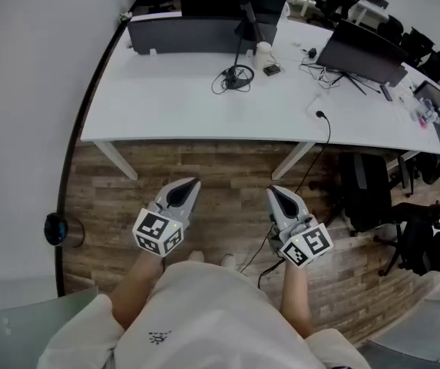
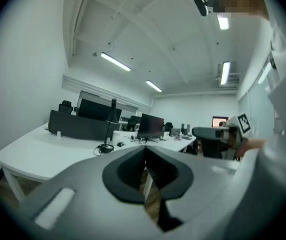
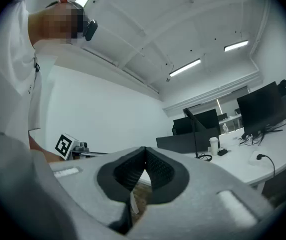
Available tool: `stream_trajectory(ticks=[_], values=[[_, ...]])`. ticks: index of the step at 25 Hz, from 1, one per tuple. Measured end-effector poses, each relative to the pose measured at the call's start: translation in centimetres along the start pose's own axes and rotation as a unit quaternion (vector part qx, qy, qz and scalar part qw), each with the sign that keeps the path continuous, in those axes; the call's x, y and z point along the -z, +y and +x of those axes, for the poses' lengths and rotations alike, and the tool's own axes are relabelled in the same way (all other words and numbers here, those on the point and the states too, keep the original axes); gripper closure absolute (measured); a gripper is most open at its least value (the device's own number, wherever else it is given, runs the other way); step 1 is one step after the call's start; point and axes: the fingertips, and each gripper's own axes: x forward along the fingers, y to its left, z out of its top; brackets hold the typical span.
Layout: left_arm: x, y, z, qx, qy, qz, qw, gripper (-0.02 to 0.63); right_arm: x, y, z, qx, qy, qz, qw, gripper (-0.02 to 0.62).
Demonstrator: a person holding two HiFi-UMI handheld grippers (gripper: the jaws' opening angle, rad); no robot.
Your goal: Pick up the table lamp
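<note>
left gripper, right gripper: jaws closed on nothing. i hold them level, staged short of the desk; table lamp well apart.

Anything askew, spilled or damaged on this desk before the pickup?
Nothing stands out. The lamp stands upright on the desk. A black cable hangs over the desk's front edge toward the floor.

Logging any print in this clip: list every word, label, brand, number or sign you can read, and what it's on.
No readable words or numbers in any view.
Left marker cube and right marker cube: black-and-white square codes, no letters.
Small dark print on the white shirt: too small to read.
</note>
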Motion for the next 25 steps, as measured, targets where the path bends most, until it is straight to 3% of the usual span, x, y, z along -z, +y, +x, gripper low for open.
stream_trajectory(ticks=[9, 25], values=[[0.2, 1.4, -1.3, 0.012, 0.003, -0.007, 0.9999, 0.612, 0.1, 1.6, 1.0, 0.009, 0.004, -0.008, 1.000, 0.595], [0.3, 4.0, -3.3, 0.023, -0.003, -0.010, 0.9997, 0.612, 0.7, 4.4, 2.8, 0.003, 0.002, 0.025, 1.000, 0.595]])
